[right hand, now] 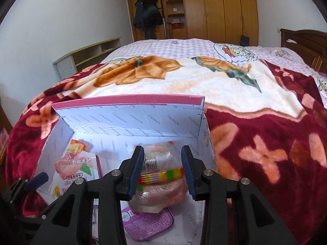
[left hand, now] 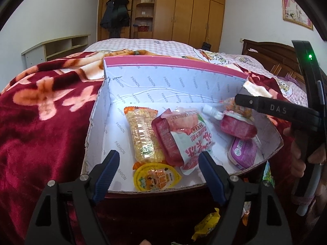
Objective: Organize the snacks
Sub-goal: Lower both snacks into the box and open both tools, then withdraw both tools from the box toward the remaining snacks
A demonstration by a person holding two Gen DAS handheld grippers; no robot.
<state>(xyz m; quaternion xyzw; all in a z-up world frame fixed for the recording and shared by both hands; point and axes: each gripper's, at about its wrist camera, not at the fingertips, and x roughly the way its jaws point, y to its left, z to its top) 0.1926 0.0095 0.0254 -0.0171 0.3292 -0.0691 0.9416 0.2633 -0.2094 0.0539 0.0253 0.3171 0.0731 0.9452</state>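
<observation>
**Snacks gathered into open box on bed, one packet being set down at its right end**

Snacks are seen collected in a white-lined cardboard box resting on a red floral blanket near the front edge of the bed. Inside the box, a yellow noodle-like packet, a dark pink packet, a white spouted pouch, a yellow jelly cup and a purple tub are laid side by side, several of them overlapping.

The right hand-held gripper is held low over the box's right end, its jaws partly open around a clear packet with a rainbow-striped band. Whether the blue pads are actually pressing on the packet or merely flanking it cannot be told; the packet appears to be resting on a pink-wrapped snack beneath it. The left hand-held gripper is held wide open and empty over the box's front edge, above the jelly cup.

The placing step is judged to be in hand, with much of the sorting apparently done. At least one yellow-wrapped item is glimpsed outside the box, on the blanket by the bed's front edge. A full opening of the right jaws and a clean lift clear of the pile would be called for next, followed by a reach toward the loose wrapper.
</observation>
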